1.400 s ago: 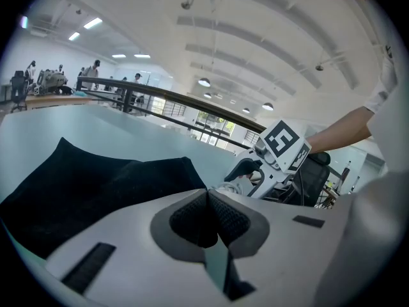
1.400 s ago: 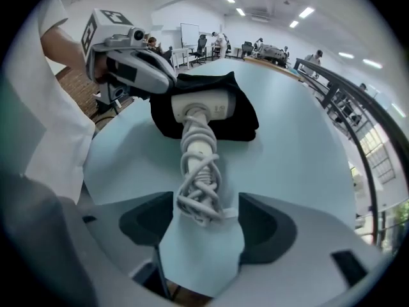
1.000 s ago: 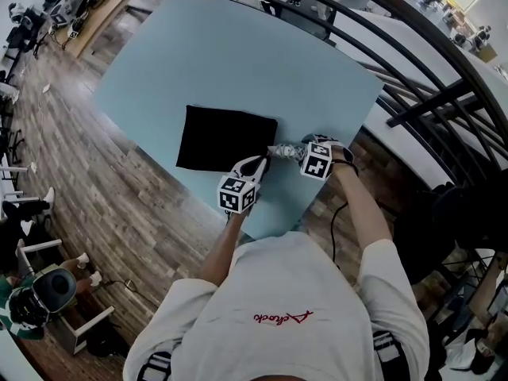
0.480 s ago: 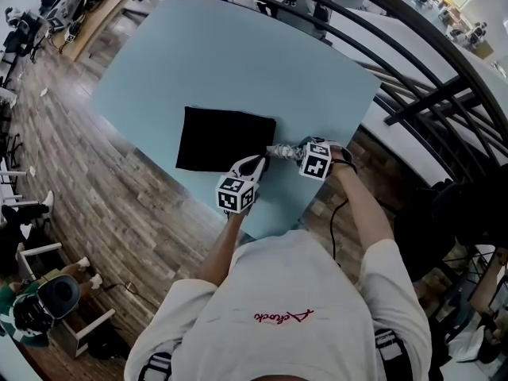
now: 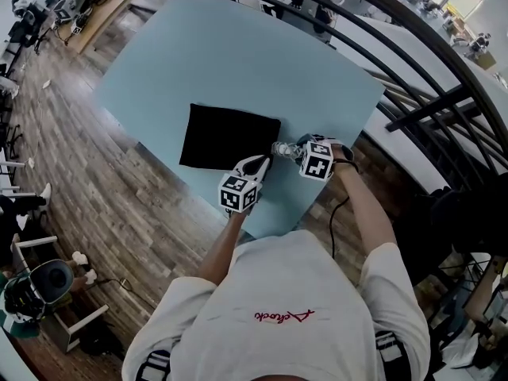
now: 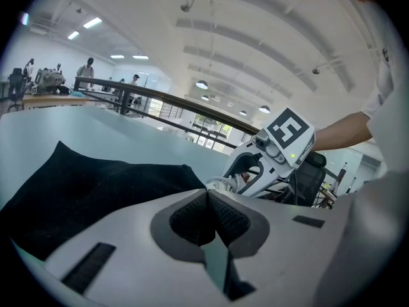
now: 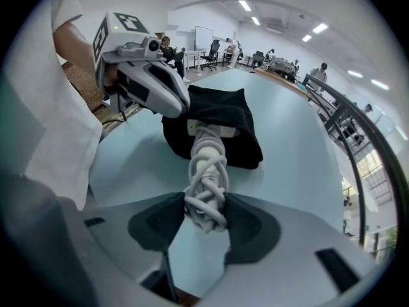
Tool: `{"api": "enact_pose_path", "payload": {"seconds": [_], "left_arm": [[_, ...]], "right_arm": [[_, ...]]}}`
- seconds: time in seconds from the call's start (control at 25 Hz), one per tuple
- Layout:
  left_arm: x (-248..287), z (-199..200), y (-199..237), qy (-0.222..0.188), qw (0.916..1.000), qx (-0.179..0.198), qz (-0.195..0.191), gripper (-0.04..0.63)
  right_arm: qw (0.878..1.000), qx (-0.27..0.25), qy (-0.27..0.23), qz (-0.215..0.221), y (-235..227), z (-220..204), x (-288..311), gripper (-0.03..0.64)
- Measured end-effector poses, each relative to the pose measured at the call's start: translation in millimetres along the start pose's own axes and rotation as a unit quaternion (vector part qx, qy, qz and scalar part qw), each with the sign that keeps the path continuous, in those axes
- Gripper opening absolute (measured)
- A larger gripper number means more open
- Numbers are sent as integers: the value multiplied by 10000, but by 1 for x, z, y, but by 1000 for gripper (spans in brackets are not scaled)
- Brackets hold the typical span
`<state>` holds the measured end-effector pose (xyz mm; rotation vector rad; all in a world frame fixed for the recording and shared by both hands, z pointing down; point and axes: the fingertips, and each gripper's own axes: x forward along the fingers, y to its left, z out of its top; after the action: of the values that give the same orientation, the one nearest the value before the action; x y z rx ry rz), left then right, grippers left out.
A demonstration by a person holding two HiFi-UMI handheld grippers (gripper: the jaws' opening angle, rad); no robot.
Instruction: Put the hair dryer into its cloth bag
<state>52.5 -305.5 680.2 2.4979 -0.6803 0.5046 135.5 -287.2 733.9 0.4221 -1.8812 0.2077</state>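
Hair dryer (image 7: 206,171) looks mostly inside cloth bag (image 5: 228,137) on table (image 5: 238,54), cord-wrapped handle still sticking out, right gripper (image 7: 204,221) jaws just closing onto it, left gripper (image 6: 206,217) clenched on bag's mouth edge; handle left to push in.

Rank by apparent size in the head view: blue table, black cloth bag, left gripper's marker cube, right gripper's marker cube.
1. blue table
2. black cloth bag
3. left gripper's marker cube and right gripper's marker cube: these look about alike, so they are not ranked against each other.
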Motion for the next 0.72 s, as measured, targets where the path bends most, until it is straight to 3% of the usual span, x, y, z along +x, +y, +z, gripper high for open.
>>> {"api": "enact_pose_path", "payload": {"seconds": [0.72], "left_arm": [[-12,14,0,-152,9998,18,-149,15]], "right_arm": [[9985,-129,-519,99,-2,82,26,198]]}}
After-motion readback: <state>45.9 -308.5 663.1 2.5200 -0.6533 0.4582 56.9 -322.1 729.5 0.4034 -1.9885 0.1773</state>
